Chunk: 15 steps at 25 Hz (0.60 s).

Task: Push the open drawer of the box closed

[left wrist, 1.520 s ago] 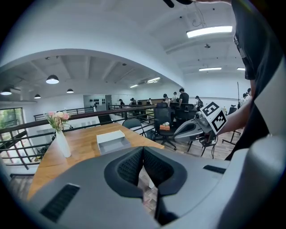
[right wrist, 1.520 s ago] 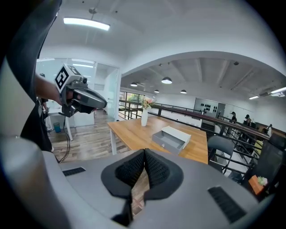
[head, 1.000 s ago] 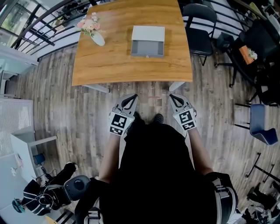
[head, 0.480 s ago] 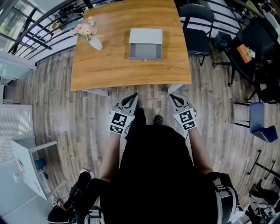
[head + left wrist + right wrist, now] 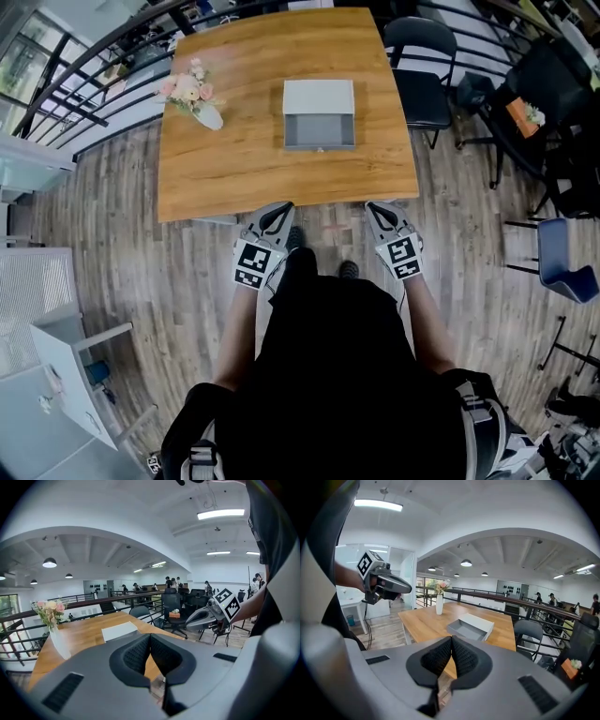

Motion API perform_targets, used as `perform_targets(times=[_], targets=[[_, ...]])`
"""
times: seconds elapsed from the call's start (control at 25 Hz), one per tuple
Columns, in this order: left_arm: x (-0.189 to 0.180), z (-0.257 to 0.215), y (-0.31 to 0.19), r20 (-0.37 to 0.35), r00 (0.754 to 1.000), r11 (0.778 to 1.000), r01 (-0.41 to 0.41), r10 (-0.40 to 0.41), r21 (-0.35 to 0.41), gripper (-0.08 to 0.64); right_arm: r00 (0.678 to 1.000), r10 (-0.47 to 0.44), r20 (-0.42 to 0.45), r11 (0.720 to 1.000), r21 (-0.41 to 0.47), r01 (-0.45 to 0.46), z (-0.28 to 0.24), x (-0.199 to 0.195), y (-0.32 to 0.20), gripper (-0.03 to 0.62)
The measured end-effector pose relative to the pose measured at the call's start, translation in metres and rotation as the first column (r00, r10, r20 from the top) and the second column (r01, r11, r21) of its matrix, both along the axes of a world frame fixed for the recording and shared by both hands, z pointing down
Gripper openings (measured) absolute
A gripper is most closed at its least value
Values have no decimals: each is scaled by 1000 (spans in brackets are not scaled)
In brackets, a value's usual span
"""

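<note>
A grey box point(image 5: 319, 97) sits in the middle of the wooden table point(image 5: 234, 155), its open drawer point(image 5: 320, 130) pulled toward me. The box point(image 5: 482, 620) and drawer point(image 5: 466, 630) also show in the right gripper view; in the left gripper view only the box top point(image 5: 119, 631) shows. My left gripper point(image 5: 278, 212) and right gripper point(image 5: 376, 209) hang side by side before the table's near edge, well short of the box. Both are shut, tips touching, with nothing held. The left gripper point(image 5: 150, 636) and right gripper point(image 5: 452, 639) show the same in their own views.
A white vase of pink flowers point(image 5: 194, 87) stands on the table's left side. A black chair point(image 5: 422, 56) is at the table's right, a blue chair point(image 5: 562, 258) farther right. Black railings point(image 5: 84, 84) run along the far left. White furniture point(image 5: 66, 394) stands at lower left.
The table and box have shifted lower and slightly right in the head view as I step closer. Both grippers keep their shut pose in front of me. The figure at lower left has left the view.
</note>
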State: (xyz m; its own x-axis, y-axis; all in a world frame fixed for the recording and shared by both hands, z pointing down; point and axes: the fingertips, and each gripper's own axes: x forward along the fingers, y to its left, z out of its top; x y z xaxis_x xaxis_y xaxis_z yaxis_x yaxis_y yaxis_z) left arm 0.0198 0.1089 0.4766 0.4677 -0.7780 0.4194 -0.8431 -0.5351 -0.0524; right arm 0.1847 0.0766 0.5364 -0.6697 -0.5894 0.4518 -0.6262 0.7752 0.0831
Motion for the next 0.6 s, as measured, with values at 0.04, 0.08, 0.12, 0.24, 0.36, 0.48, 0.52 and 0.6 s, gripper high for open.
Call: perform_targets(times=[0.04,0.08,0.12,0.24,0.36,0.48,0.52,0.6], targets=[[-8,-3,-9,-2,1000,1000,-2,2,2,21,1000,3,0,1000,5,-3,-3,-7,-8,17],[-16,-4,-17,-1,1000,1000,-3,3,3,21,1000,5,0,1000,10,-5,-5,-14,-16,17],[-24,-4,-26,0,1000,1000,-4,4,1,21,1000,5,0,1000,13,-5,-7,-22,-23,17],[-41,-4,-47,-13,1000,1000,-7,7,2,21,1000,1,-11,1000,17,-1,-9,-40,-41,17],[-51,1,-63,-25,999,1000,-21,21,-4,21,999,4,-41,1000,10,-3,-6,-51,-60,17],[-60,9,-76,-30,998,999,-47,46,-21,21,998,16,-67,1000,-3,-17,1,-60,-79,17],[-64,10,-82,-34,998,998,-57,56,-20,21,997,21,-74,1000,-5,-21,2,-64,-86,17],[-75,12,-93,-45,997,997,-71,70,-21,21,996,33,-84,999,-6,-33,3,-75,-98,17]])
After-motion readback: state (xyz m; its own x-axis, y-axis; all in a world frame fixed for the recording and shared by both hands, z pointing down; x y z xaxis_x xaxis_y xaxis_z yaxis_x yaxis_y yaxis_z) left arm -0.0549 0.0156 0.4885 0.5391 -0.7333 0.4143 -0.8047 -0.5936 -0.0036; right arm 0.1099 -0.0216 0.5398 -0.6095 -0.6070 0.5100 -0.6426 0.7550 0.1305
